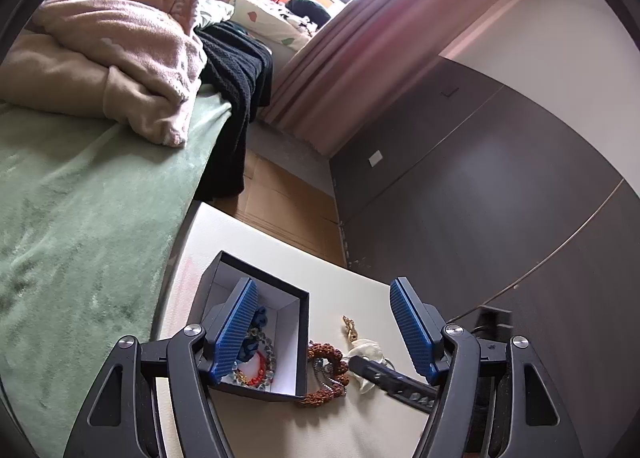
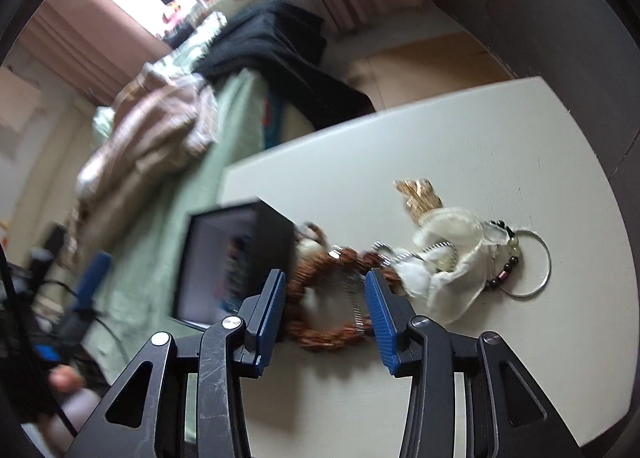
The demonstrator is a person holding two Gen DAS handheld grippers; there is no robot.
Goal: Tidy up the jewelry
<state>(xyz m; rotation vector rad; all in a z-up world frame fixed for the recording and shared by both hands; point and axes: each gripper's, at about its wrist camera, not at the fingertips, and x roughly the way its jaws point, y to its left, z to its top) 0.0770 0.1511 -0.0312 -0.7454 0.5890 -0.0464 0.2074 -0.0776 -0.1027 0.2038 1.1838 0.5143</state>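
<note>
Beside the bed [image 1: 80,218], my left gripper [image 1: 324,330] hangs spread over the box [image 1: 292,342]; my right gripper [image 2: 326,312], fingers apart, straddles the brown bracelet [image 2: 320,334] on the table [image 2: 460,146].

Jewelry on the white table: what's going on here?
A person with two handheld grippers is sorting jewelry into a black box, which already holds beaded bracelets. The open right gripper straddles a brown beaded bracelet beside the box. The left gripper is open, holding nothing. A white pouch and thin ring remain out.
</note>
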